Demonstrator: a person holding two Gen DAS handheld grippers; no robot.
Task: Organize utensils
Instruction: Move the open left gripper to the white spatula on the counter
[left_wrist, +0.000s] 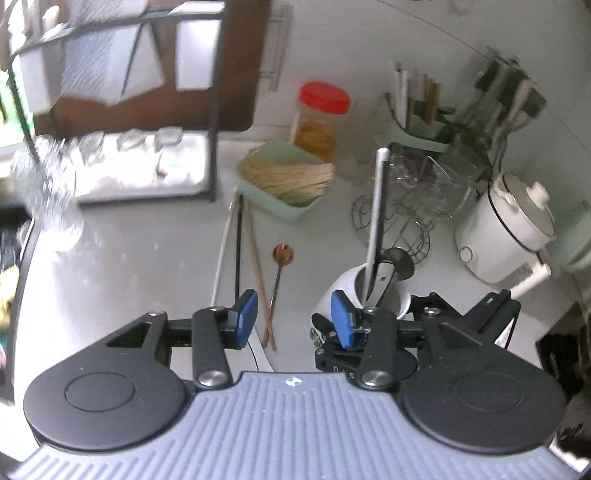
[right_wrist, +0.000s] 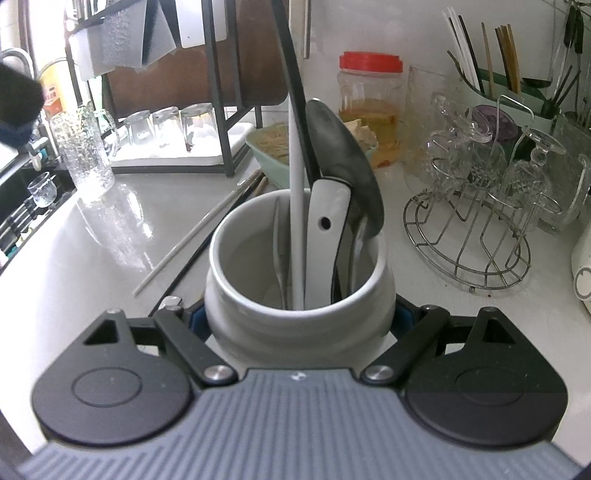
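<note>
Right gripper (right_wrist: 299, 325) clamped on white holder (right_wrist: 299, 295), utensils upright inside (white handle, probably ladle). Left gripper (left_wrist: 293, 317) half open, empty. Copper spoon (left_wrist: 277, 273), chopsticks (left_wrist: 255, 258) flat on counter (left_wrist: 129, 266), holder's 9 o'clock.

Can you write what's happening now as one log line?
left gripper: open, empty | right gripper: holding crock | spoon, chopsticks: on counter

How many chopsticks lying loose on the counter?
4: white one, black one beside it, and a wooden pair right of those, next to the copper spoon. The left hand-held gripper hides their near ends, so another may be hidden.
</note>
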